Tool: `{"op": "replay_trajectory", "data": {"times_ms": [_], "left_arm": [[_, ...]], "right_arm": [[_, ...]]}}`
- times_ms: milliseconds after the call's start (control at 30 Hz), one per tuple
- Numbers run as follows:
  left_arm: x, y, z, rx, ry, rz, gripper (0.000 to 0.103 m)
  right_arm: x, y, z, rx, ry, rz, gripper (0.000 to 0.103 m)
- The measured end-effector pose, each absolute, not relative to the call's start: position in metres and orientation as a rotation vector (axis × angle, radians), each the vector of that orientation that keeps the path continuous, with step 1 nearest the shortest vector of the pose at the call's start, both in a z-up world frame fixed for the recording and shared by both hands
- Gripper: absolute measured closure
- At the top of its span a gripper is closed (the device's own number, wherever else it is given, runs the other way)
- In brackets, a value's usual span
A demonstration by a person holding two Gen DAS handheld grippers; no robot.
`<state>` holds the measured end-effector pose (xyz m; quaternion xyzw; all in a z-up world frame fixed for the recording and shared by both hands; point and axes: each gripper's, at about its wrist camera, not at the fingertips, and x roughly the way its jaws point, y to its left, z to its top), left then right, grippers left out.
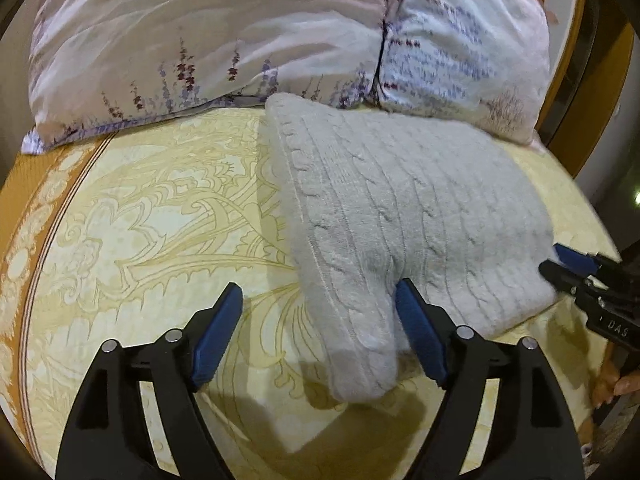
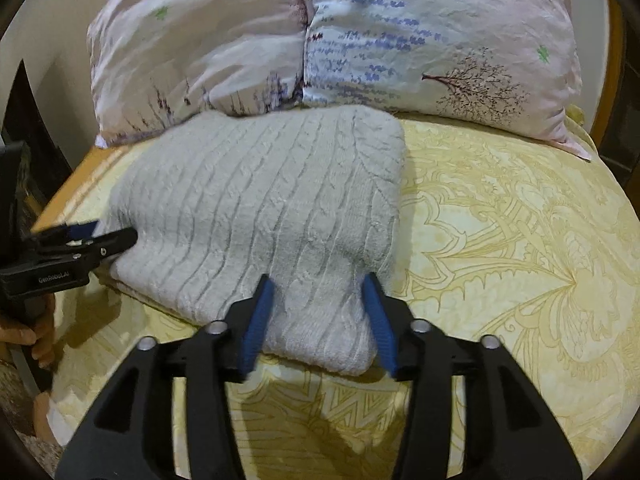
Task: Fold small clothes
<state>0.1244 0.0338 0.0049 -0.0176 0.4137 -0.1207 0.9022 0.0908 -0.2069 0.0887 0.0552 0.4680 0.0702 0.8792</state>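
Grey cable-knit sweater (image 1: 404, 216), folded into a thick rectangle, lies on the yellow patterned bedspread (image 1: 152, 220), its far edge touching the floral pillows (image 1: 248, 36) behind it. At the sweater's near corner, the left gripper (image 1: 320, 300) stands wide open, one blue pad beside the corner and the other on the knit, gripping nothing. At the sweater's other near corner, the right gripper (image 2: 320, 292) is also spread, its blue fingers (image 2: 258, 320) straddling that corner without closing on it. Both corners rest flat on the bedspread.
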Motion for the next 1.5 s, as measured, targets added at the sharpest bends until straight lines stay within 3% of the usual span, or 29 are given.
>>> {"op": "replay_trajectory", "data": {"times_ms": [33,233,300,500,1067,1500], "left_arm": [[0.121,0.037,0.007,-0.049,0.844,-0.254,0.022],[0.09,0.051,0.026,-0.045,0.735,-0.198,0.001],[0.079,0.054,0.031,-0.043,0.702,-0.182,0.001],[0.062,0.053,0.031,-0.074,0.729,-0.167,0.001],[0.059,0.007,-0.007,0.046,0.904,-0.126,0.001],[0.062,0.001,-0.01,0.089,0.902,-0.102,0.001]], "right_arm": [[0.088,-0.209,0.093,0.117,0.959,0.128,0.026],[0.068,-0.219,0.112,0.117,0.872,0.065,0.006],[0.061,-0.219,0.117,0.104,0.84,0.034,0.002],[0.047,-0.203,0.122,0.045,0.822,-0.008,0.002],[0.046,-0.171,0.073,0.074,1.057,-0.006,0.002],[0.049,-0.166,0.072,0.026,1.069,-0.023,0.002]]}}
